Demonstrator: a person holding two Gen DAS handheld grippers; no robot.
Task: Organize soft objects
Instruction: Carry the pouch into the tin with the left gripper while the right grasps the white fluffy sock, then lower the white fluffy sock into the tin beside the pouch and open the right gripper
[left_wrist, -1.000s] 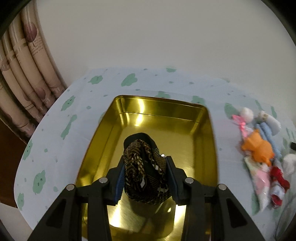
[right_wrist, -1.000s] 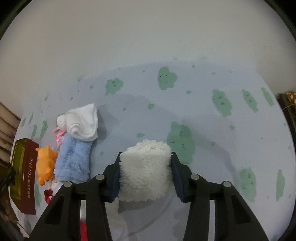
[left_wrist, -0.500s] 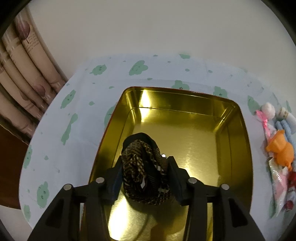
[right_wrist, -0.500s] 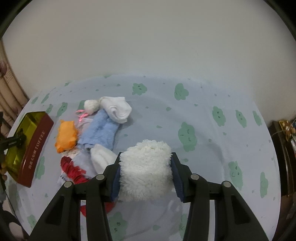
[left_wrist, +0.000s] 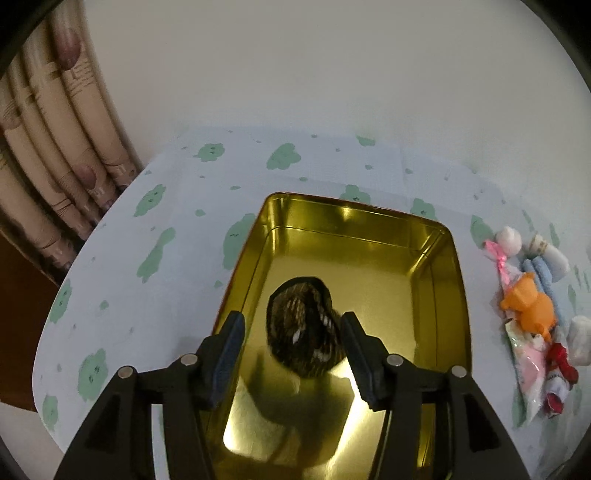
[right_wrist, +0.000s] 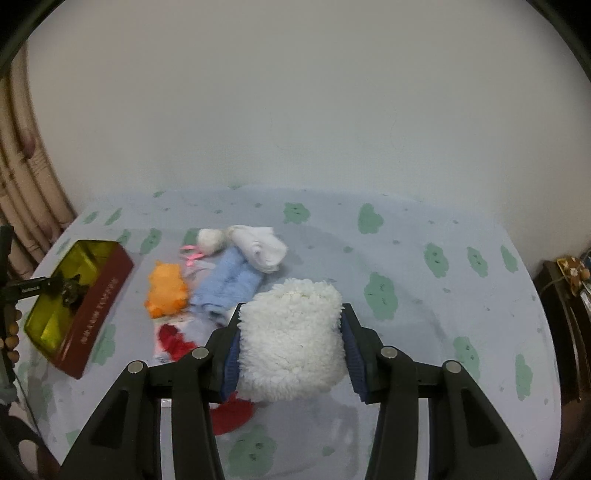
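2 grippers busy: left gripper (left_wrist: 291, 338) fingers spread above the patterned bundle (left_wrist: 304, 332) in the tin (left_wrist: 456, 291); right gripper (right_wrist: 290, 349) pinches the fluffy white roll (right_wrist: 291, 338), bound next for 9 o'clock.

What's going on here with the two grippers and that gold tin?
A person is sorting soft things into the gold tin. The left gripper is open over the tin, the dark patterned fabric roll between its spread fingers. The right gripper is shut on a fluffy white roll above the table.

Patterned bundle (left_wrist: 303, 328) in tin (left_wrist: 369, 229) at table's left; soft-toy pile (right_wrist: 221, 280) just right of tin.
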